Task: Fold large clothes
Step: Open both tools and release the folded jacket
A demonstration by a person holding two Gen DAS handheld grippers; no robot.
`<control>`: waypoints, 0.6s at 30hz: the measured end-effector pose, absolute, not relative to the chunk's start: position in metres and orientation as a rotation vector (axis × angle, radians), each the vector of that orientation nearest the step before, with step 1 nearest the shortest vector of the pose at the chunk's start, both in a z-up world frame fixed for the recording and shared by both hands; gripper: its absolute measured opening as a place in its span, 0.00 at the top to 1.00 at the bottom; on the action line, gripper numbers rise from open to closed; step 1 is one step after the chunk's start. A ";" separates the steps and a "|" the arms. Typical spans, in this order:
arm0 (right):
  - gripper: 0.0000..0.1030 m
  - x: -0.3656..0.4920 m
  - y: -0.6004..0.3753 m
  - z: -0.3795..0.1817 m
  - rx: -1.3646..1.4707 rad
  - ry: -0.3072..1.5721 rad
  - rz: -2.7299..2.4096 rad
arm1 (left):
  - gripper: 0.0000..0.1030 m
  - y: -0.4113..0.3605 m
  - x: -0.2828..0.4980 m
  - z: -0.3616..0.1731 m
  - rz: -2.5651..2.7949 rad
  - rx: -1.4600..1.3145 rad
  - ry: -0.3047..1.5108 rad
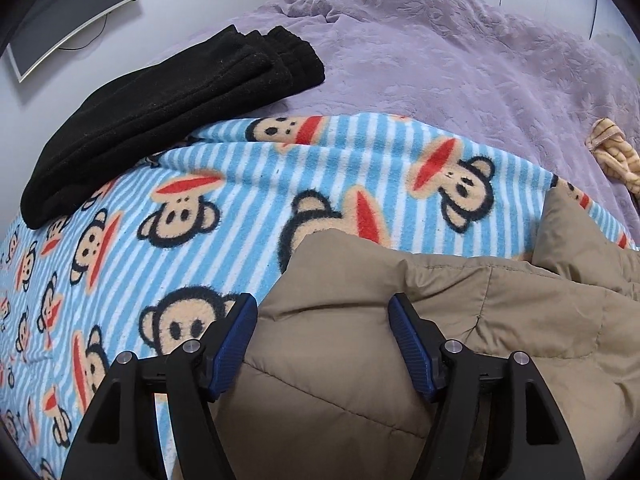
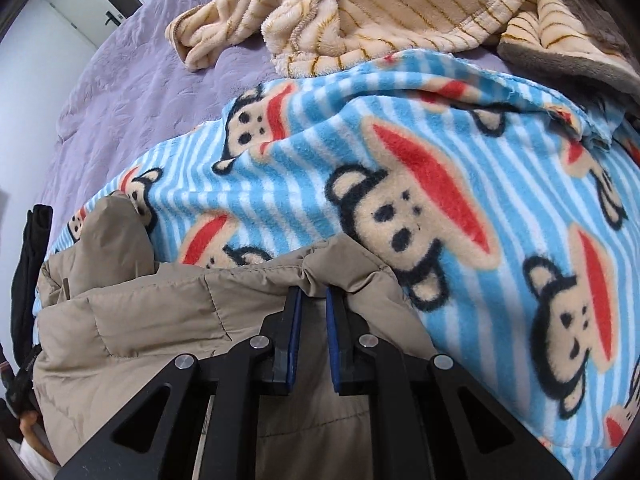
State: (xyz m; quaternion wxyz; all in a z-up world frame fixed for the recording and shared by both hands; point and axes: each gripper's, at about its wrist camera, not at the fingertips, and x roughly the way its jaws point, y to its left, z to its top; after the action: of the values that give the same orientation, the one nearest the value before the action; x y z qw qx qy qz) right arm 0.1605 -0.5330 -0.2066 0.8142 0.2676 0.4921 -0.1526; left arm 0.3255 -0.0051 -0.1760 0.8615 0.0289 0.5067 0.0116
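tan quilted jacket [image 1: 360, 280] lies at lower centre of both views, on a monkey-print striped blanket [image 1: 248, 176]. left gripper [image 1: 322, 312]: jaws apart, straddling a puffed panel of the jacket, pads not pressing. right gripper [image 2: 313, 300]: jaws nearly together, clamped on a pinched jacket edge. folded black garment [image 1: 160, 108] upper left; cream striped fleece [image 2: 360, 12] top of the right view

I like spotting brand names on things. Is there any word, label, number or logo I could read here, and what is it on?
None can be read.
Tan padded jacket: no label or print shows.
Monkey-print blanket: cartoon faces and stripes only, no letters.
Folded black garment: plain.
Cream striped fleece: plain stripes.
Dark item at the right wrist view's left edge: a faint mark, too small to read.
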 end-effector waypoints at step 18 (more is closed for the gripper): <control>0.43 0.055 -0.508 -0.147 0.729 0.973 -0.276 | 0.32 0.023 0.192 -0.126 -0.102 0.007 1.156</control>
State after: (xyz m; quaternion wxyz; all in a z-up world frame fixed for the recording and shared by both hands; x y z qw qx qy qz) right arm 0.0548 -0.5079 -0.1466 0.8120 0.3412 0.4557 -0.1291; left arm 0.1924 0.0228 -0.1258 0.8364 0.0031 0.5460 -0.0482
